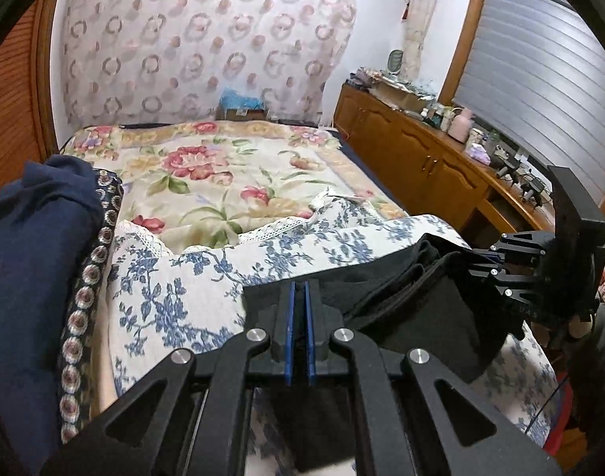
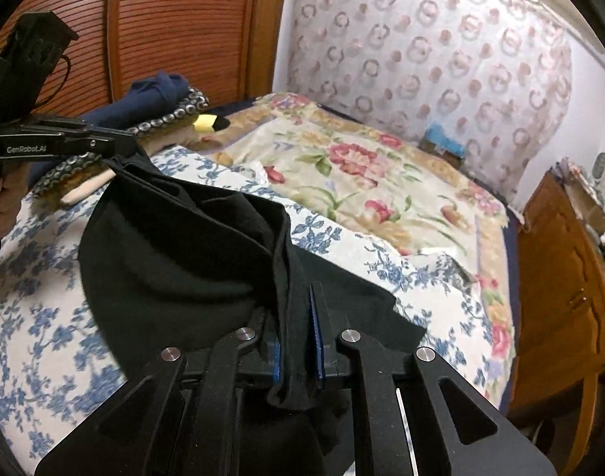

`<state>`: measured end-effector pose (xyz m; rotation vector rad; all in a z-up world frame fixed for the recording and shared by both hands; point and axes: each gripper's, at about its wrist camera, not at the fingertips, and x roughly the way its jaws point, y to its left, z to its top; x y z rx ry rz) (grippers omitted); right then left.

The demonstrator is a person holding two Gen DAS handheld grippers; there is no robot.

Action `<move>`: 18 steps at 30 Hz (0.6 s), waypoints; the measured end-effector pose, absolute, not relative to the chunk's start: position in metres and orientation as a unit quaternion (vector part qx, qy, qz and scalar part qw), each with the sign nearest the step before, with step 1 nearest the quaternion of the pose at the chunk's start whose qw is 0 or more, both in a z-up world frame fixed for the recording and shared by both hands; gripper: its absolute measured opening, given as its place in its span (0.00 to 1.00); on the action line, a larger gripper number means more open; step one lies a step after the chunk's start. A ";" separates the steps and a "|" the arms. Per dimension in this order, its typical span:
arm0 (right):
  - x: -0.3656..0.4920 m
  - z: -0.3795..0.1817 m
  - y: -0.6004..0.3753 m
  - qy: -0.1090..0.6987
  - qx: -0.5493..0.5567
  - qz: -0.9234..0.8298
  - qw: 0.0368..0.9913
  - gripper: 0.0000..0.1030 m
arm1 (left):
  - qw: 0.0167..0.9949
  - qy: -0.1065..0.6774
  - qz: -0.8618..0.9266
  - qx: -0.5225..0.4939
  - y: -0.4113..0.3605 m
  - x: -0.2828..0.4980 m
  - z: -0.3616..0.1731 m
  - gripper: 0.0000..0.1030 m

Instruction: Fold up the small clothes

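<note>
Left wrist view: left claw [image 1: 299,297] clenched on an edge of the black cloth garment [image 1: 417,297], lifted over the blue-and-white floral bed cover [image 1: 191,289] — right claw [image 1: 496,261] at its far side.
Right wrist view: right claw [image 2: 296,317] clamped on a bunched black fold — garment [image 2: 175,254] hanging between both claws.

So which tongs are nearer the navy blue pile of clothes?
Left. The left tongs hold the black garment just beside the navy pile; the right tongs grip its opposite edge, farther away.
</note>
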<state>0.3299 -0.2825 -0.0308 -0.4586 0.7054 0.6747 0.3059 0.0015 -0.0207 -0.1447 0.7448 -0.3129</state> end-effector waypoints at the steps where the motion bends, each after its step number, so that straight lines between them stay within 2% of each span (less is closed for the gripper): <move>1: 0.335 -0.032 -0.282 0.337 -0.215 0.323 0.858 0.09 | 0.916 0.364 -0.151 -0.070 0.002 0.309 -0.022 0.02; 8: 0.361 -0.043 -0.279 0.355 -0.197 0.327 0.853 0.10 | 0.908 0.387 -0.141 -0.069 0.002 0.329 -0.040 0.03; 11: 0.369 -0.041 -0.283 0.358 -0.185 0.313 0.860 0.31 | 0.907 0.391 -0.140 -0.070 0.000 0.331 -0.042 0.03; 13: 0.373 -0.035 -0.287 0.357 -0.175 0.306 0.865 0.37 | 0.908 0.389 -0.140 -0.070 -0.001 0.330 -0.040 0.04; 16: 0.375 -0.022 -0.292 0.341 -0.173 0.286 0.879 0.40 | 0.910 0.383 -0.145 -0.072 0.000 0.328 -0.034 0.12; 18: 0.377 -0.012 -0.297 0.329 -0.176 0.261 0.890 0.40 | 0.910 0.379 -0.151 -0.073 0.001 0.326 -0.030 0.27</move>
